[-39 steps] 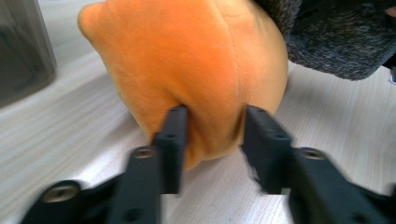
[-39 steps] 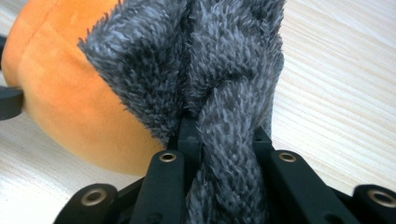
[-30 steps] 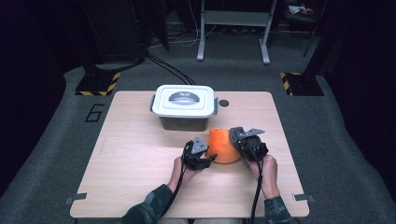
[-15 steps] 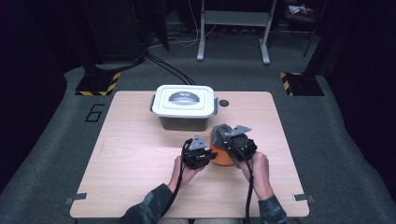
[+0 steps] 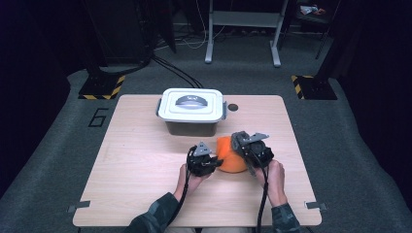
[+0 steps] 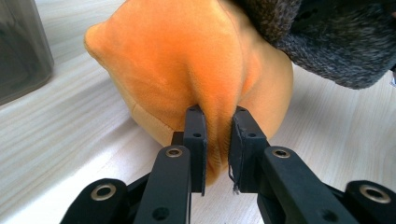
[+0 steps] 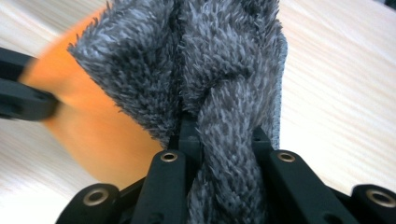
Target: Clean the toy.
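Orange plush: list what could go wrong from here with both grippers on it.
1. The left gripper pinches only a thin fold of the orange plush, jaws having just closed on it; a pull could slip the fold free.
2. The right gripper clamps the grey cloth lying against the plush; pulling apart may strain a seam, if the two are sewn together.
3. The lidded box stands close behind; a swing could knock it.

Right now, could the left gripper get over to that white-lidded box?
Probably not at once: the left gripper is clamped on the orange plush. The table toward the box lies bare.
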`<control>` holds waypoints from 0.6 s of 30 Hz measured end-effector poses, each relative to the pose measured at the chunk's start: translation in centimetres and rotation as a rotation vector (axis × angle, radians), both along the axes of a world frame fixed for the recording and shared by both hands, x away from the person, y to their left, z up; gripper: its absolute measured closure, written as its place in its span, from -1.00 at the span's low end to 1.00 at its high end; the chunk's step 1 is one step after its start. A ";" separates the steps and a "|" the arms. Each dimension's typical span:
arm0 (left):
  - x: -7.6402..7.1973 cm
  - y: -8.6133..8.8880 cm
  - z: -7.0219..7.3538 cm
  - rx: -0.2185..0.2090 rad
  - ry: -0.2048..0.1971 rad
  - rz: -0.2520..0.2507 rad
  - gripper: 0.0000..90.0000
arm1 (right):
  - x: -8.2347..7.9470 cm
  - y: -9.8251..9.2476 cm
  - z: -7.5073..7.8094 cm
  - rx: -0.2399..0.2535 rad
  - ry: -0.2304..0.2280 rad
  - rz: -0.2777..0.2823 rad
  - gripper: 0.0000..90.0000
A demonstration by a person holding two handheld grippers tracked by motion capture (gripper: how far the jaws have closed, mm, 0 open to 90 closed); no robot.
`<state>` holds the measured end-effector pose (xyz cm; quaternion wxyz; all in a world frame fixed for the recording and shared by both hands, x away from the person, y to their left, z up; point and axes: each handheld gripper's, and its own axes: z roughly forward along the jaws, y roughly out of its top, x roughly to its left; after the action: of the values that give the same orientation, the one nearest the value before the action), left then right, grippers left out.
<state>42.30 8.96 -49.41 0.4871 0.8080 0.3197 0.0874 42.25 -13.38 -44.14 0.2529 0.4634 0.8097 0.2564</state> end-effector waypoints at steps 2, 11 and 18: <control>0.0 0.0 0.0 -0.002 -0.001 0.002 0.75 | 0.1 -1.1 -0.5 0.003 0.009 -0.032 0.67; 0.5 0.6 -0.4 -0.024 0.014 0.012 0.75 | 0.3 -5.3 -2.4 0.036 0.056 -0.145 0.67; 0.5 0.3 -0.3 -0.036 0.013 0.007 0.71 | -1.2 -1.7 1.2 0.051 -0.014 -0.032 0.66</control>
<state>42.75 9.27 -49.71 0.4992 0.7984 0.3275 0.0779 41.08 -15.12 -42.90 0.2506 0.4810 0.7935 0.2761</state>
